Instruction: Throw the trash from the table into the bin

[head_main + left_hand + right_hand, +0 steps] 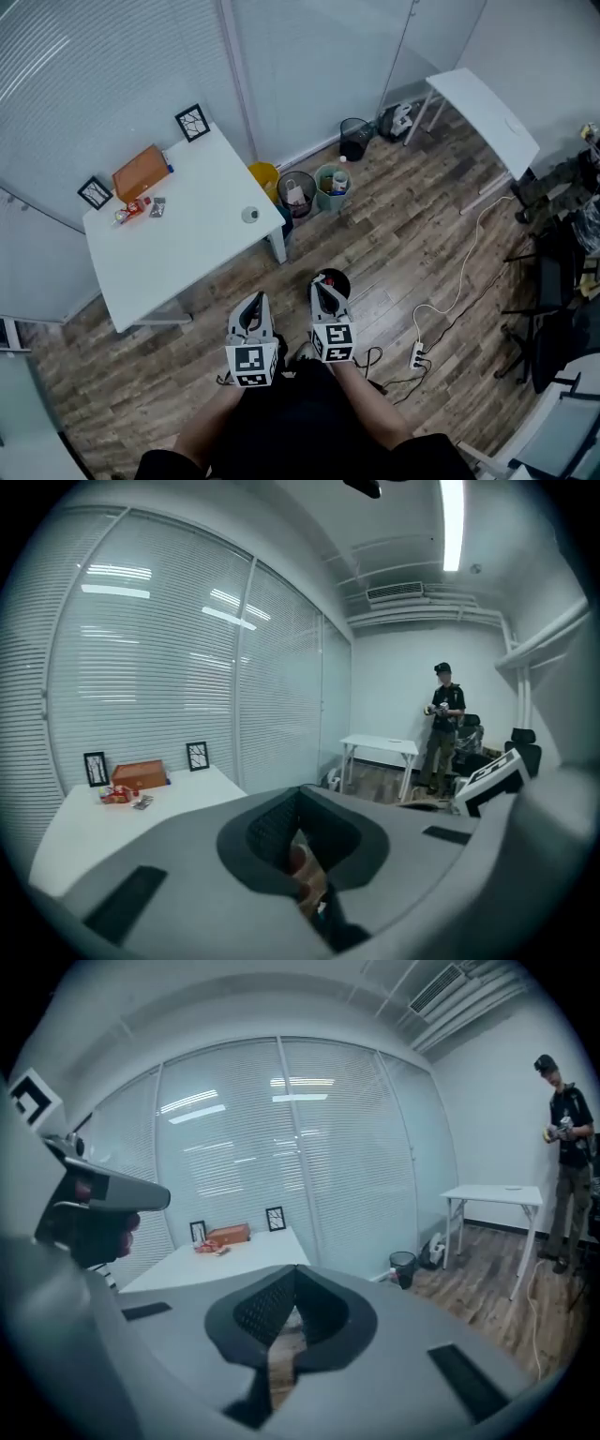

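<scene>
- The left gripper: jaws together, tips meeting, held beside the right gripper in front of the person.
- The right gripper: jaws likewise closed on themselves, tips touching.
- The table: white, ahead and to the left of both grippers, and apart from them.
- The red wrapper and grey wrapper: trash on the table's far side, just in front of an orange box. Both lie well apart from either gripper, nearer the left one.
- The small round item: near the table's right edge, straight ahead of the left gripper.
- The yellow bin, black mesh bin and green bin: in a row on the floor past the table's corner, ahead of the right gripper.
</scene>
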{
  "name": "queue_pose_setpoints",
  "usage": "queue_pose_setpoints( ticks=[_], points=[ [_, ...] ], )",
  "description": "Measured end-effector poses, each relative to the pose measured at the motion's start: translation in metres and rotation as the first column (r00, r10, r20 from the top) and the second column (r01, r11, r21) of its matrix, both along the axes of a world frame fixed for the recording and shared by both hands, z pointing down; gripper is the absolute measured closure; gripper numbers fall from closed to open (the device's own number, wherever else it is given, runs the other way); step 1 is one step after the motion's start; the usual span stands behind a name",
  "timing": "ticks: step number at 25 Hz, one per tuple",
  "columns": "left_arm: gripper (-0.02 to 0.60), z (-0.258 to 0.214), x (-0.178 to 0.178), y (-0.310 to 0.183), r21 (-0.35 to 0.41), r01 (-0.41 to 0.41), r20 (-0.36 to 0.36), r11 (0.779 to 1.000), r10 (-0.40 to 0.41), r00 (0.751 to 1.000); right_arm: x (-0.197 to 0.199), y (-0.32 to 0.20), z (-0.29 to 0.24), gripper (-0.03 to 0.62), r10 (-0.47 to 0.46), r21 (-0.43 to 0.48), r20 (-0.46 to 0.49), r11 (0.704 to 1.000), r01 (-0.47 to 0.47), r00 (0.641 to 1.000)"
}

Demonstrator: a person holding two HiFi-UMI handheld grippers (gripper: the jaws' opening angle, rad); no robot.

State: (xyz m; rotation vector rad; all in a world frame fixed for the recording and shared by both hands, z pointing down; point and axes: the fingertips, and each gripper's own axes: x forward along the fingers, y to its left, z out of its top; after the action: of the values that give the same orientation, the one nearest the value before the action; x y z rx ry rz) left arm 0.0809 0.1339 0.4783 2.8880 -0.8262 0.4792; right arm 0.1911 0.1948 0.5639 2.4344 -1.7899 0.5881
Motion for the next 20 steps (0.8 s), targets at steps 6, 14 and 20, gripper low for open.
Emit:
queue_pose_setpoints(
  ticks=[6,14,20],
  points=[
    [0.583,-0.029,-0.072,-0.016,0.051,0.221,-0.019,0.974,-0.220,0.975,-0.079,-0.040,-0.061,0.589,-0.232,0.129,-0.035,0.964,0.234,0.972],
    [0.584,-0.049,-0.188,-0.058,0.113,0.455,-0.034,0.884,-0.454,0.890,-0.177,-0.105,-0.120,0.589,-0.457,0.238,-0.070,0.855,0.460,0.886],
    [0.583,-0.047,-0.237,-0.081,0.094,0.525,-0.074,0.846,-0.520,0.851,-0.216,-0.140,-0.120,0.589,-0.536,0.210,-0.102,0.812,0.545,0.838]
  ],
)
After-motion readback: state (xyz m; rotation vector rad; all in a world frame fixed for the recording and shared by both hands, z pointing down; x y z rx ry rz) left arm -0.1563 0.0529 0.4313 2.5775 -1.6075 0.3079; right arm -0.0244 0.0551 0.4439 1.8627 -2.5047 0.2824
